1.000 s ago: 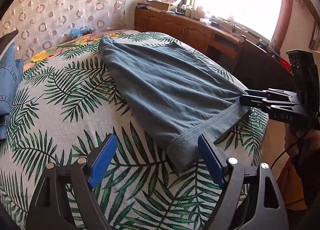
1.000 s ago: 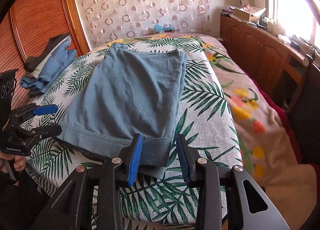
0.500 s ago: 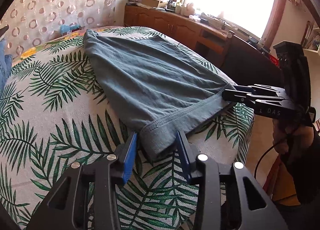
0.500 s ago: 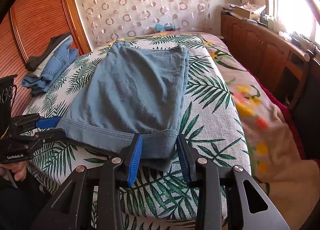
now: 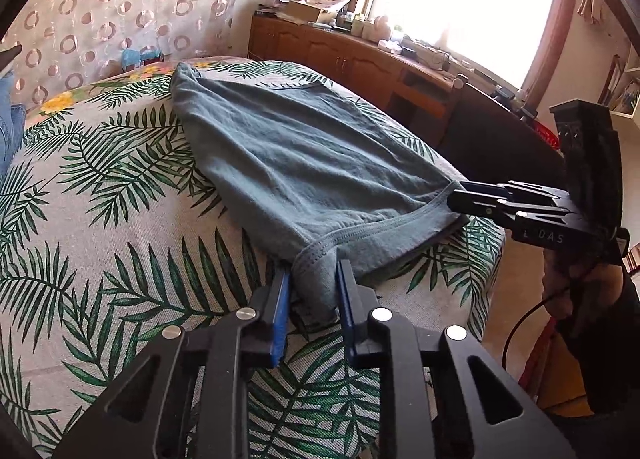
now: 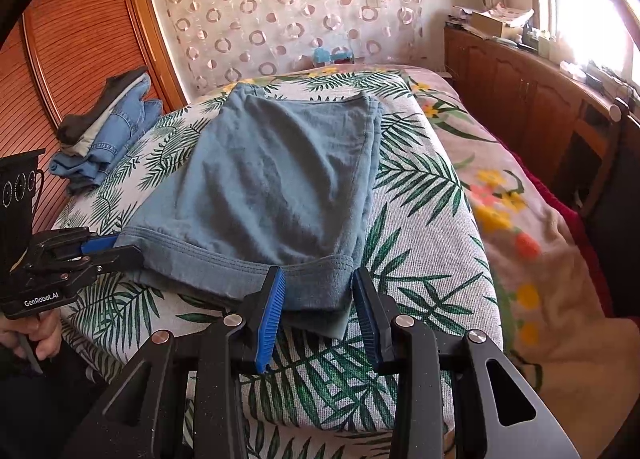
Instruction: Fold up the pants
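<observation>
Two hand-held grippers, left (image 5: pixel 310 291) and right (image 6: pixel 318 299), pinching pants (image 6: pixel 272 187) hem

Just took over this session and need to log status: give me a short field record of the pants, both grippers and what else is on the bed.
garment: blue-grey pants, folded lengthwise, flat on the leaf-print bedspread
left gripper: pinching the near left hem corner, fabric bunched between the pads
right gripper: around the near right hem corner; fingers flank the cloth, firm clamp not certain
hem: near edge slightly lifted at both corners
far end: lying on the bed toward the curtain
other items: stack of folded jeans at the bed's left side
fold across: not yet done
</observation>
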The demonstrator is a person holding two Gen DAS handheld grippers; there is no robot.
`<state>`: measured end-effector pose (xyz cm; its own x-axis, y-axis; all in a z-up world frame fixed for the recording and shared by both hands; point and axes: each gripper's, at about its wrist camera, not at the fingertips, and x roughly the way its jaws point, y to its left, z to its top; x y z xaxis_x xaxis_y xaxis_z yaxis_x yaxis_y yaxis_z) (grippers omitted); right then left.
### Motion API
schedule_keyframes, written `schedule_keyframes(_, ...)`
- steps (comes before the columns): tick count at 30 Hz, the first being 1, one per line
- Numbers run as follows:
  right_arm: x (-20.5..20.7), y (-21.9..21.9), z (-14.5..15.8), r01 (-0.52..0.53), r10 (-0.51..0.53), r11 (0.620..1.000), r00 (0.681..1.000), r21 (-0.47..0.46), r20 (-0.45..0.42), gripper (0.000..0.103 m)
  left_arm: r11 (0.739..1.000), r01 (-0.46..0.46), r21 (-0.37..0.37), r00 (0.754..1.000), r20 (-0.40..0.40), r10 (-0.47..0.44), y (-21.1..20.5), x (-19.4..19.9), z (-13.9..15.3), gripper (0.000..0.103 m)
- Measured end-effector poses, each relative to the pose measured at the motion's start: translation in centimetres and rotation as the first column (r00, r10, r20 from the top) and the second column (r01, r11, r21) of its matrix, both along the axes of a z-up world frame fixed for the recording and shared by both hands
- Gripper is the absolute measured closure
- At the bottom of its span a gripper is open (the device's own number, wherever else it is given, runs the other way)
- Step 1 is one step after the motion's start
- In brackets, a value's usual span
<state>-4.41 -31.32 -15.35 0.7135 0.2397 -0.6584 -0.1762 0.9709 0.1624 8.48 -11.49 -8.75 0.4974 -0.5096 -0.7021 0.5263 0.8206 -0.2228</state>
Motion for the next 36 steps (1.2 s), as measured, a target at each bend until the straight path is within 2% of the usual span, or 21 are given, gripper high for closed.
schedule_keyframes(4,-0.1,0.1,0.1,0.006,-0.006,1.000,1.000,-0.001,0.008,0.067,1.000,-0.005,-0.004,1.000,-0.014,0.005,0.1,0.0,-0.2,0.080)
schedule_keyframes(9,0.4,0.1,-0.8,0.021,-0.021,1.000,0.999,-0.007,-0.026,0.067,1.000,-0.010,0.005,0.999,-0.030,0.010,0.0,0.2,-0.7,0.080)
schedule_keyframes(22,0.9,0.1,-1.0,0.010,-0.009,1.000,0.999,0.014,-0.037,0.067,1.000,-0.011,-0.010,1.000,-0.028,0.011,0.0,0.4,-0.7,0.079)
schedule_keyframes(28,0.8,0.3,-1.1,-0.030,0.032,0.998,0.999,0.048,-0.039,0.085,1.000,-0.013,-0.005,1.000,-0.006,0.013,-0.1,0.3,-0.5,0.088)
schedule_keyframes(32,0.7,0.6,-0.9,-0.038,0.039,0.998,0.999,0.046,-0.023,0.087,0.999,-0.014,-0.030,1.000,0.020,0.014,0.4,0.1,0.7,0.090)
schedule_keyframes(36,0.3,0.9,0.6,-0.051,0.050,0.997,0.998,0.053,0.031,0.088,0.998,-0.022,-0.056,0.996,0.085,0.027,1.1,-0.2,3.5,0.091)
